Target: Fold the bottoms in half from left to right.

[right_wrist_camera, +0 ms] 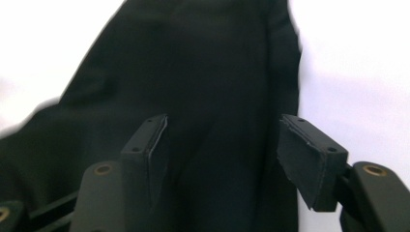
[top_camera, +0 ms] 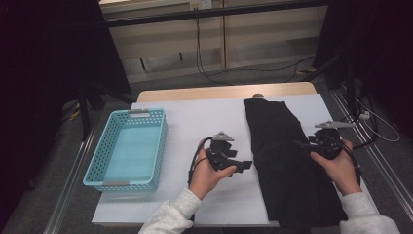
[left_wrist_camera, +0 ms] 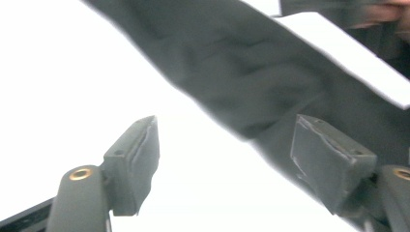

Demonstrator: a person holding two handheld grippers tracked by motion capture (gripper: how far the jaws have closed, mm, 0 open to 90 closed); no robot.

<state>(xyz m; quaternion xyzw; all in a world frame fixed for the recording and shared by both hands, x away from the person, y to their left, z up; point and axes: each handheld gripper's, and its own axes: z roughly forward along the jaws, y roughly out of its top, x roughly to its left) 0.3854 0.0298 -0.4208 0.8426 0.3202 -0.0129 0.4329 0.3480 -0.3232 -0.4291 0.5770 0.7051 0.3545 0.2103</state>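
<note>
A black cloth (top_camera: 285, 156), folded into a long strip, lies flat on the right half of the white table cover (top_camera: 204, 114). My left gripper (top_camera: 246, 165) is held just off the cloth's left edge and points at it. Its jaws stand open with nothing between them. In the left gripper view the cloth (left_wrist_camera: 241, 72) runs across ahead of the left gripper (left_wrist_camera: 225, 159). My right gripper (top_camera: 299, 145) hovers over the cloth's right side, pointing left, and is open too. In the right gripper view the cloth (right_wrist_camera: 193, 72) lies beneath the empty right gripper (right_wrist_camera: 225, 154).
A light blue plastic basket (top_camera: 146, 117) stands empty at the table's left. Bare white cover lies between the basket and the cloth. Beyond the table's far edge are cables on the floor and dark stands at both sides.
</note>
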